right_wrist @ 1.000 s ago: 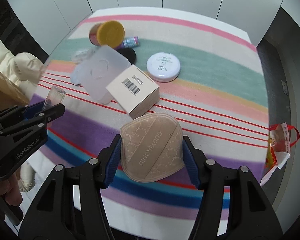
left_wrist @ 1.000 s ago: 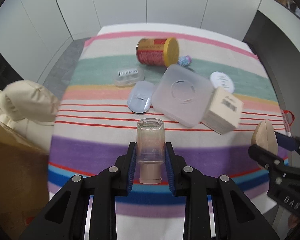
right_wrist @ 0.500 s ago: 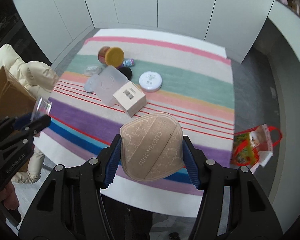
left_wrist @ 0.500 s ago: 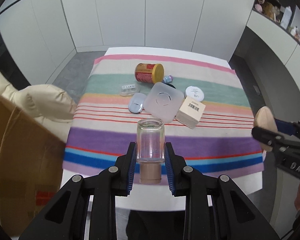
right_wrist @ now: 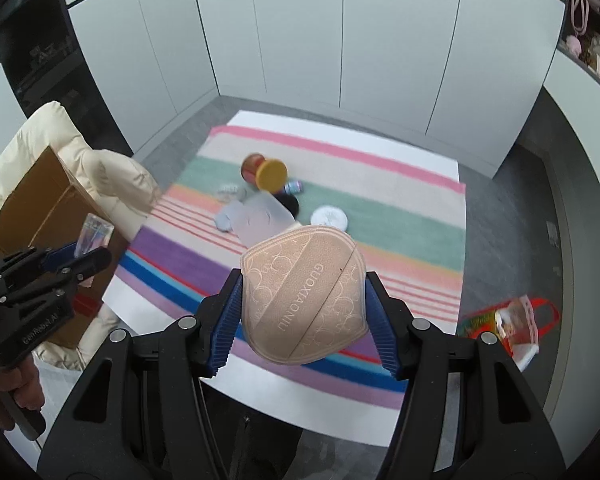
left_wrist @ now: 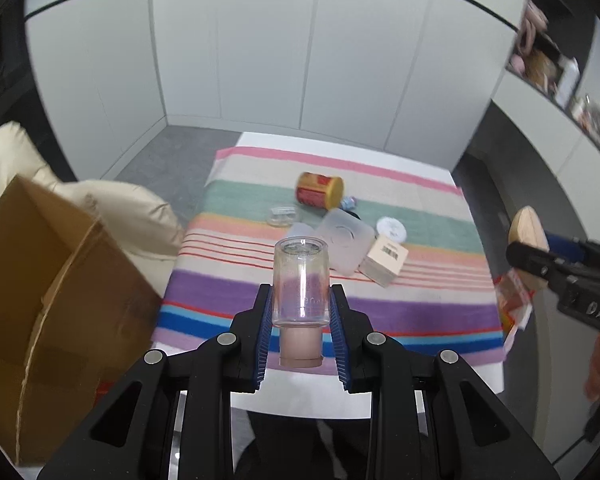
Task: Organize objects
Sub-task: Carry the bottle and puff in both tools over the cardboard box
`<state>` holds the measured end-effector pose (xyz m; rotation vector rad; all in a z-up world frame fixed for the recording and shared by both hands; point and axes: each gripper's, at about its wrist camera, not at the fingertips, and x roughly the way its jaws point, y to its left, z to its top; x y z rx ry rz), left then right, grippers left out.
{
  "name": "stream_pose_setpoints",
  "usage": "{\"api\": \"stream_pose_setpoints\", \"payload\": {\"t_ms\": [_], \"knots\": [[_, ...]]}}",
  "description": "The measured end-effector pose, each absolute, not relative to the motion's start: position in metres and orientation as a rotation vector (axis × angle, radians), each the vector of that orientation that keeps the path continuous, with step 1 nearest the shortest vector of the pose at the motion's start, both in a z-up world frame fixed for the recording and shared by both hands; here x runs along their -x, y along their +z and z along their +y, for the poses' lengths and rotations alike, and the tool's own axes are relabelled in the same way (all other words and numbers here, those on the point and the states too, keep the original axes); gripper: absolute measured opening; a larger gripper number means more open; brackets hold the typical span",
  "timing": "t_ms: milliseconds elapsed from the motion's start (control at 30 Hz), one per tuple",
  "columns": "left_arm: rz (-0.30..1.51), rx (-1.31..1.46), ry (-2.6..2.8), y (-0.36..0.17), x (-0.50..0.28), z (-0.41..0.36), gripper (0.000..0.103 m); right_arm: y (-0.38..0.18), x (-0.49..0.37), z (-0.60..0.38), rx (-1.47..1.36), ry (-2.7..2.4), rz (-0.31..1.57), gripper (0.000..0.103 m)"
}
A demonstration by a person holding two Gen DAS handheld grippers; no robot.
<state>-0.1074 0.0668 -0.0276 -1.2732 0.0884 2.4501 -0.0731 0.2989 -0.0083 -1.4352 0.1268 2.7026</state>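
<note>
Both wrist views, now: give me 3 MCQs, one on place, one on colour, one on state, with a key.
1. Where is the cardboard box?
A. on the striped cloth
B. off the table, on its left side
C. in the right gripper

2. What colour is the lid of the tipped can?
A. yellow
B. green
C. black

3. The left gripper is:
A. open, empty
B. shut on the clear bottle
C. shut on the powder puff

Key: B, it stands beside the table edge; A, yellow end cap; B, both blue pads press the bottle.
</note>
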Motion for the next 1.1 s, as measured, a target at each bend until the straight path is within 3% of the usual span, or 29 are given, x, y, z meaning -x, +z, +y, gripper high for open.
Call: {"api": "stream_pose_setpoints", "payload": {"t_ms": [600,1100], "knots": [[0.132,1.178,2.675,-0.015,0.101,-0.038,0.028,-0.021,0.121,0.187,1.506,2.836,0.037,0.061],[-0.008,1.217,2.852,-0.005,0.093,-0.148,0.028,-0.017,0.136,0.06,1.508,3.053,-0.143,0.061]]}}
